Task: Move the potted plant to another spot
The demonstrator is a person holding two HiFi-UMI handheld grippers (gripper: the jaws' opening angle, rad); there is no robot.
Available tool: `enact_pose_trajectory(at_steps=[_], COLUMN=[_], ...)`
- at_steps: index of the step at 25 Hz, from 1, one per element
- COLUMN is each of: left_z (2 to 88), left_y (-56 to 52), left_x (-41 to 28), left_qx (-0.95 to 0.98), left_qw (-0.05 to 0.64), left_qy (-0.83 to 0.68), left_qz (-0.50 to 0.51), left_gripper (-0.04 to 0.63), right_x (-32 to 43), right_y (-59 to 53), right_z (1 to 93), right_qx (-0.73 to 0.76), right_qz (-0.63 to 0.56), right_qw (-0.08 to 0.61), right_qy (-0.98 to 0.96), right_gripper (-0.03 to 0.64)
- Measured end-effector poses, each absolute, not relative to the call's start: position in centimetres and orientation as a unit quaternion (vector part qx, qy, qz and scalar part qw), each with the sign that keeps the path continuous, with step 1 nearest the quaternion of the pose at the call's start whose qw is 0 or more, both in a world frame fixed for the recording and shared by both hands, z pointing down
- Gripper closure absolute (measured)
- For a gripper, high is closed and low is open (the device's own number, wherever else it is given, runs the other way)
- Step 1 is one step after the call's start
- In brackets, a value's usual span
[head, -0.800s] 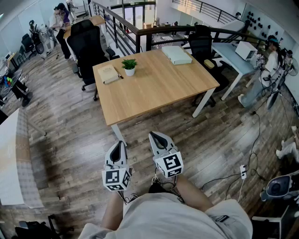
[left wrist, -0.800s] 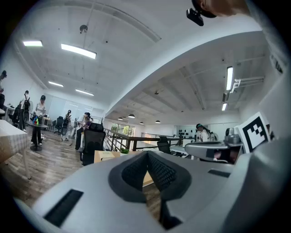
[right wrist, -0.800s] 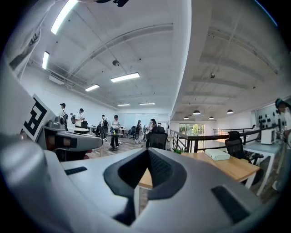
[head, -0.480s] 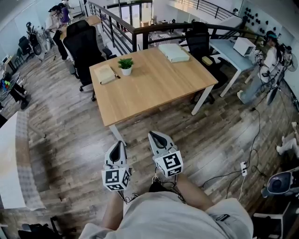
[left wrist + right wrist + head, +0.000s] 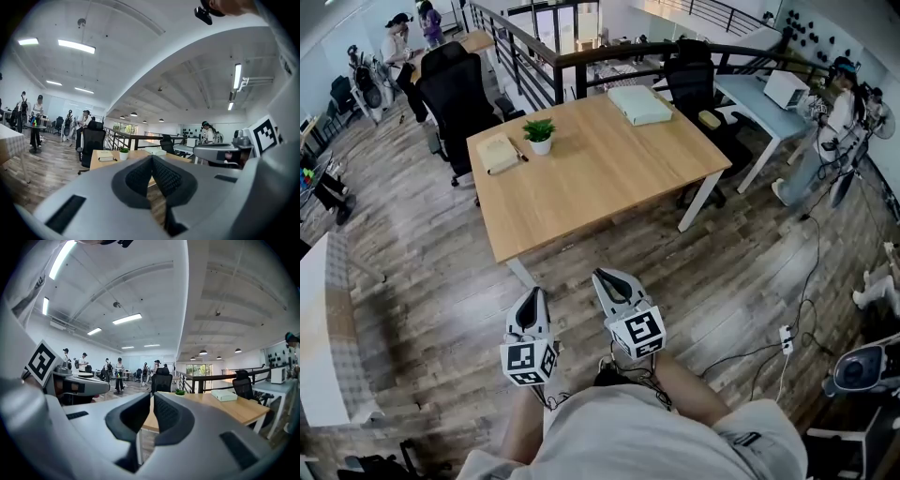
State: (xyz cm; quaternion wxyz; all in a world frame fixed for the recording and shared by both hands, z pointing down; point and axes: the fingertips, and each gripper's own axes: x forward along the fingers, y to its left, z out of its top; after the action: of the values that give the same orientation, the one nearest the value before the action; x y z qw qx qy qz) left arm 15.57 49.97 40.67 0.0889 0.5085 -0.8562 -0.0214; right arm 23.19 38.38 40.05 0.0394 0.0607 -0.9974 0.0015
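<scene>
The potted plant [image 5: 539, 133], green leaves in a small white pot, stands near the far left corner of the wooden table [image 5: 609, 178]. It shows small in the left gripper view [image 5: 123, 153] and in the right gripper view [image 5: 180, 392]. My left gripper [image 5: 532, 298] and right gripper [image 5: 609, 277] hang side by side over the floor, well short of the table's near edge. Both point toward the table. In both gripper views the pads meet with nothing between them: left gripper [image 5: 152, 161], right gripper [image 5: 152, 399].
A tan book [image 5: 498, 153] with a pen lies left of the plant, and a white box [image 5: 639, 103] lies at the table's far right. Black office chairs [image 5: 455, 89] stand behind the table, with a railing beyond. A person [image 5: 830, 141] stands at right, and cables [image 5: 769, 352] cross the floor.
In the head view the table and plant have slid to the left and slightly up. Both grippers keep the same pose, side by side and shut.
</scene>
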Motion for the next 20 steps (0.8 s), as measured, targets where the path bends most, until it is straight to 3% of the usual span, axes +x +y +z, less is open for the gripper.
enact_pose_trajectory(at_steps=[5, 20], left_z=[41.5, 43.2], left_y=[47.0, 43.6], left_x=[15.7, 12.2], left_qx=[0.507, 0.487], left_qw=[0.094, 0.116], left_qy=[-0.856, -0.866], left_qz=[-0.019, -0.004], left_gripper=[0.583, 0.583], right_x=[23.4, 19.3], right_y=[36.3, 31.5], right_z=[41.7, 44.6], right_qx=[0.038, 0.015], right_qz=[0.009, 0.028], right_qw=[0.057, 0.081], right_qy=[-0.998, -0.996], right_gripper=[0.521, 0.432])
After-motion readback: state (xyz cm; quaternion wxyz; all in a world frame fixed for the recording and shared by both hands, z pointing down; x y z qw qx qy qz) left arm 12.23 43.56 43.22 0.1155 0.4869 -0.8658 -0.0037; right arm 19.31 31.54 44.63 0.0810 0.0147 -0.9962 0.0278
